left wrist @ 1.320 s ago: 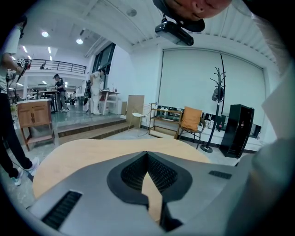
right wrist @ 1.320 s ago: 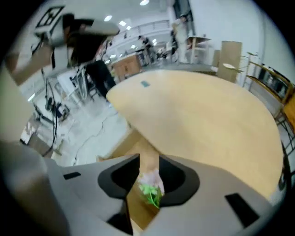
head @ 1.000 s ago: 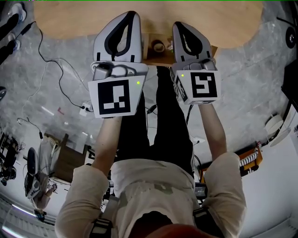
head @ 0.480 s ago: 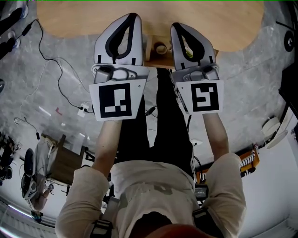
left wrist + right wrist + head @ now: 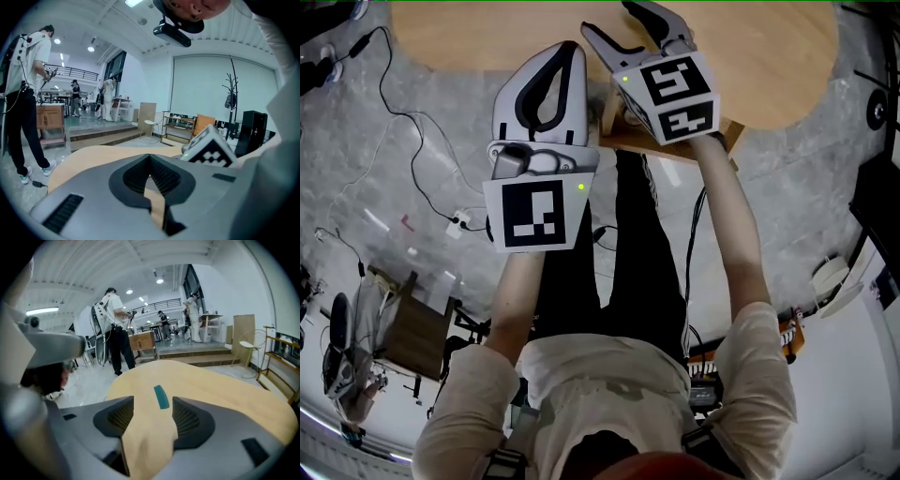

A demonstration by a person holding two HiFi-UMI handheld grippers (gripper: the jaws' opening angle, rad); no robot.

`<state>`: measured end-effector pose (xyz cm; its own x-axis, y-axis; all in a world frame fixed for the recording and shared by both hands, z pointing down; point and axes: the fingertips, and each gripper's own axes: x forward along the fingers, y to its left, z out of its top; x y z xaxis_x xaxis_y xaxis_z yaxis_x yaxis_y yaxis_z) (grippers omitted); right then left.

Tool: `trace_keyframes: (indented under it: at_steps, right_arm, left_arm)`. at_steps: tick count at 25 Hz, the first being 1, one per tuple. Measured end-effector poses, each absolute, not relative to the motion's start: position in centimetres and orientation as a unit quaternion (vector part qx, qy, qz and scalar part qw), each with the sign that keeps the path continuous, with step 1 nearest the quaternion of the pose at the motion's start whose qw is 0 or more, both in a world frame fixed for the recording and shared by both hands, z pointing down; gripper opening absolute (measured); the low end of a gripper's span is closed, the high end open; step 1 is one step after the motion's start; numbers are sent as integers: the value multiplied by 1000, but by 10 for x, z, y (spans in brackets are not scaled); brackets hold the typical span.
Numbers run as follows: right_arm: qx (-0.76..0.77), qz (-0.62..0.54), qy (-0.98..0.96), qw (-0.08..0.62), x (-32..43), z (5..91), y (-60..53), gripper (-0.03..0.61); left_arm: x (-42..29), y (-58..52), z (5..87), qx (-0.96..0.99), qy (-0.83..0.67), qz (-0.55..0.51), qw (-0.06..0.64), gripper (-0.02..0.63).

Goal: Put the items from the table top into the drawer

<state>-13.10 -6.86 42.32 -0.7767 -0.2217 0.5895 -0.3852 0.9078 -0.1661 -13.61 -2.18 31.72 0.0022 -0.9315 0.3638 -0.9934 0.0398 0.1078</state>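
Note:
A flat teal item (image 5: 161,396) lies on the round wooden table (image 5: 225,399), a little ahead of my right gripper (image 5: 153,409). The right jaws have just been opening and stand apart, with nothing but bare table top between them. In the head view my right gripper (image 5: 630,25) reaches over the table's near edge, and the teal item does not show there. My left gripper (image 5: 571,49) hangs to its left at the table edge, jaws together and empty. In the left gripper view my left gripper (image 5: 150,158) is shut, and the right gripper's marker cube (image 5: 209,148) shows beside it. A wooden drawer (image 5: 673,144) juts out under the table edge.
The table (image 5: 759,47) stands on a grey floor with cables (image 5: 408,141) and a power strip (image 5: 456,225) at the left. One person (image 5: 112,329) stands past the table's far side; another person (image 5: 23,93) stands to the left. A chair (image 5: 150,125) and shelves stand further back.
My right gripper has swung from above the drawer forward over the table top, rolling as it went, and its jaws have parted. The left gripper has shifted slightly.

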Motion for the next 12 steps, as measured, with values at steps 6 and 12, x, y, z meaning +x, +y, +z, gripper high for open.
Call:
trace_keyframes:
  at_steps: [6,12]
  right_arm:
    - [92,82,-903,412,-197,492,-100,249]
    - [64,74,-865,493,-223,537,-110,249]
  left_arm:
    - [-165,1,320,674,-712,85,177,8]
    - [-180,25,331,682,-698,116,185,8]
